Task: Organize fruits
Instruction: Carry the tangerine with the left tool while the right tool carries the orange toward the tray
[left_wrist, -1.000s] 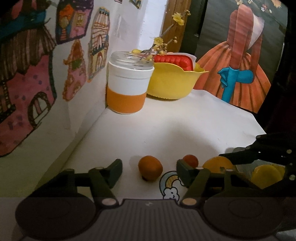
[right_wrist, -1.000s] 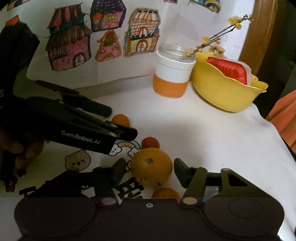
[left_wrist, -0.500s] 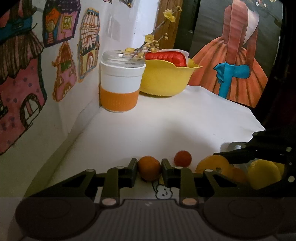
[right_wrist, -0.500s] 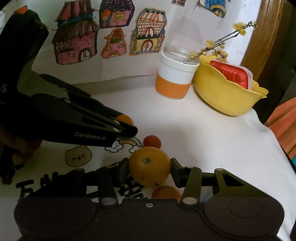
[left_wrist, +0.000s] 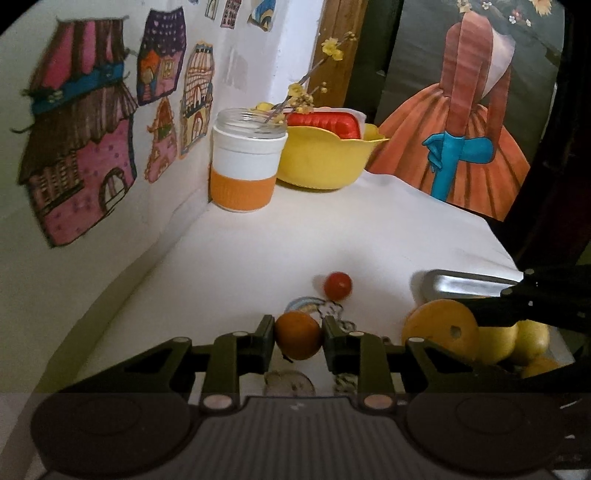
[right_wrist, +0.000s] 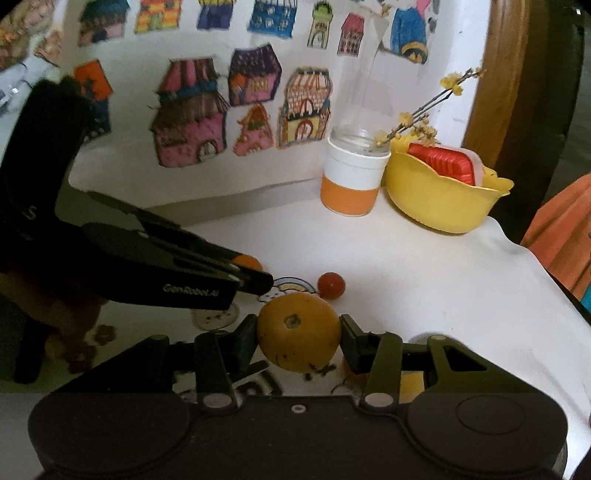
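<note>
The left gripper (left_wrist: 298, 334) pinches a small, smooth round orange fruit (left_wrist: 297, 339) just above the white tablecloth (left_wrist: 258, 258). The right gripper (right_wrist: 298, 341) clasps a larger orange (right_wrist: 298, 338), dimpled and speckled, beside a glossy red cherry tomato (right_wrist: 331, 285). The left tool's black side reads "GenRobot.AI"

The left claw (left_wrist: 298, 334) and right claw (right_wrist: 298, 341) are both dark olive-black with round silver rivets and ribbed bases; the left body carries white "GenRobot.AI" lettering.
</note>
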